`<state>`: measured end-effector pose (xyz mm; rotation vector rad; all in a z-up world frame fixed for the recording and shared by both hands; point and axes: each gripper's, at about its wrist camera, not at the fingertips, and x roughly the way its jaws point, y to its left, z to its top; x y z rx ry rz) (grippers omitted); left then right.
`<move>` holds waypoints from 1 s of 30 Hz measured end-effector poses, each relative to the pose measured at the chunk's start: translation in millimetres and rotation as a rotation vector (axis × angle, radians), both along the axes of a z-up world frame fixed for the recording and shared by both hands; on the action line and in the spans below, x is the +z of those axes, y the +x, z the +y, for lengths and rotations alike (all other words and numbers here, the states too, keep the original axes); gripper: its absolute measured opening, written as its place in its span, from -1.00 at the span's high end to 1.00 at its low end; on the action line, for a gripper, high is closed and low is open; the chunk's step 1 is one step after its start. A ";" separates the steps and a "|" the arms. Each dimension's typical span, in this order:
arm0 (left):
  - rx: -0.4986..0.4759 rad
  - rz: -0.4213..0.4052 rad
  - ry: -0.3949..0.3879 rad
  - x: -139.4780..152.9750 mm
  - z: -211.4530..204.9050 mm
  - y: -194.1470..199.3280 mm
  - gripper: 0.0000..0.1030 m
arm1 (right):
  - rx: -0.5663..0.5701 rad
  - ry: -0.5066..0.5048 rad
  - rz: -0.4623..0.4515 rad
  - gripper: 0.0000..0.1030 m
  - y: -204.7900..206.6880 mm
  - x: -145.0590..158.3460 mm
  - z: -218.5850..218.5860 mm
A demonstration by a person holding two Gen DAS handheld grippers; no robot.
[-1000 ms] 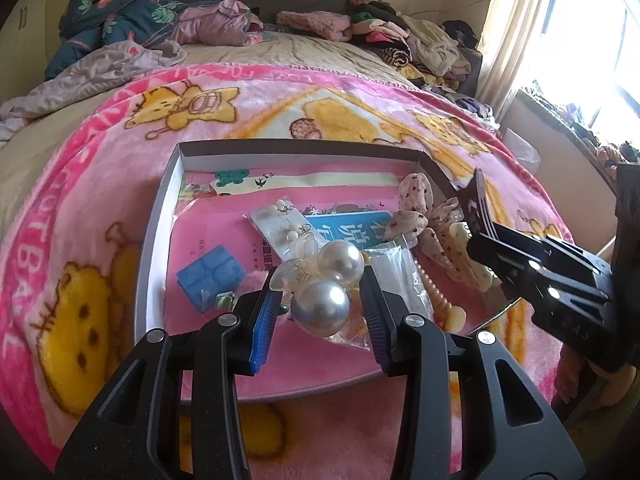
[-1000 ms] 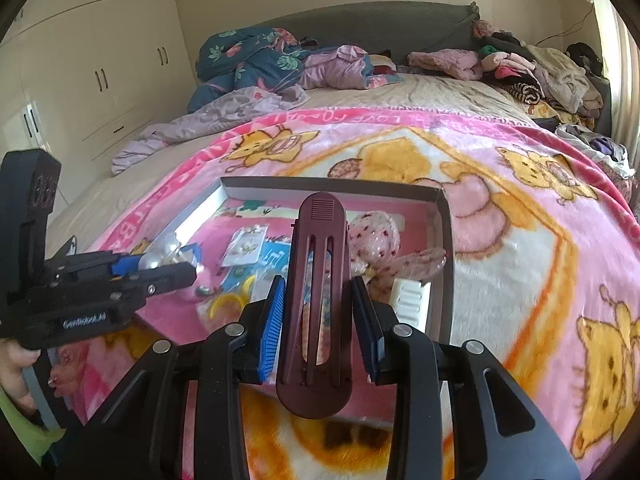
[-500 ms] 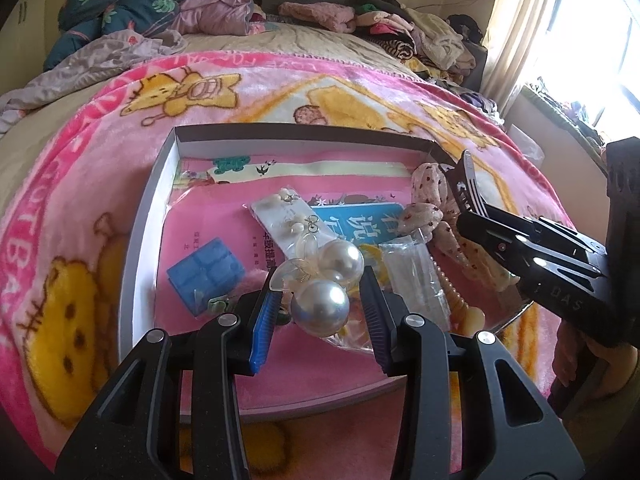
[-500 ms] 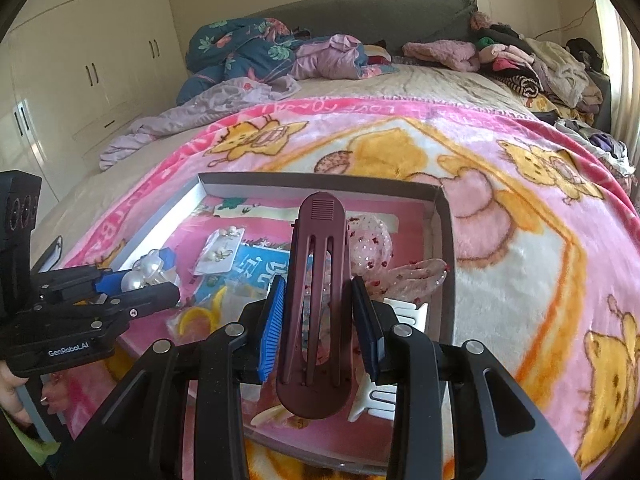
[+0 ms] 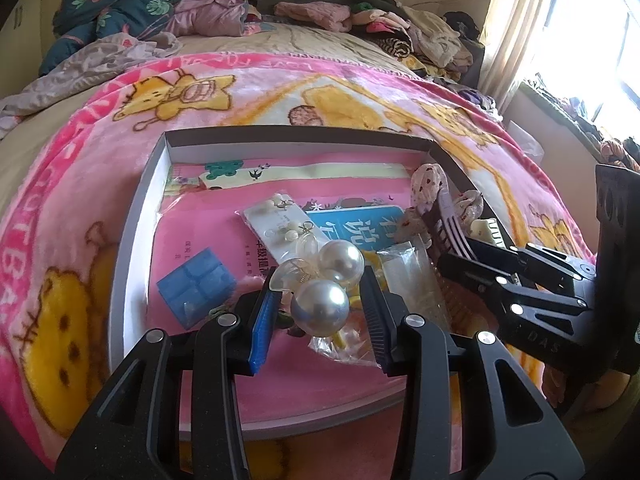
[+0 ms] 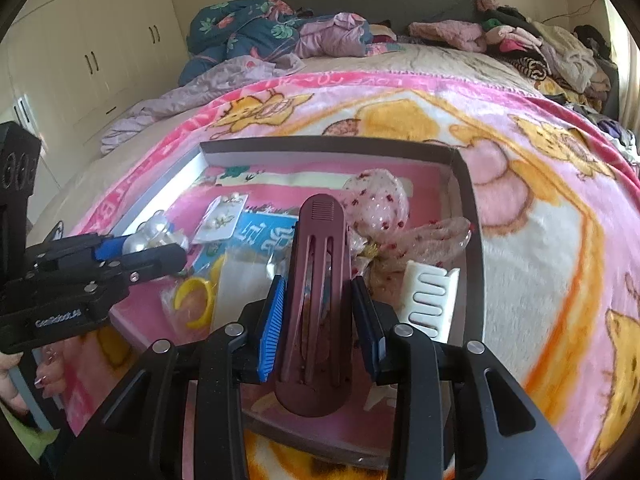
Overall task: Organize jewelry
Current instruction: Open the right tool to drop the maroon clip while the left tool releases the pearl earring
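Right wrist: tongs clamp a slotted, glossy maroon hair clip.

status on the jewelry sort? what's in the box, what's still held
Done: earring card, polka-dot bow, white comb and yellow ring lie in the box. In hand: left gripper holds the pearl cluster; right gripper holds the maroon hair clip, both over the box. Left: setting both down.
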<state>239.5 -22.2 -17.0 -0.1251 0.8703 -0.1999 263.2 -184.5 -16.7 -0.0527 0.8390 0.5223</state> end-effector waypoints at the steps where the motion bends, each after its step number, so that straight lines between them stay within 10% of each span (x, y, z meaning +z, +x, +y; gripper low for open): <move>1: -0.002 0.001 0.002 -0.3 -0.8 -0.1 0.39 | 0.000 -0.003 -0.002 0.36 -1.7 0.7 0.4; 30: 0.067 -0.069 0.014 38.7 16.2 -77.9 -0.65 | -0.068 0.050 -0.094 -0.67 -90.5 47.9 -30.3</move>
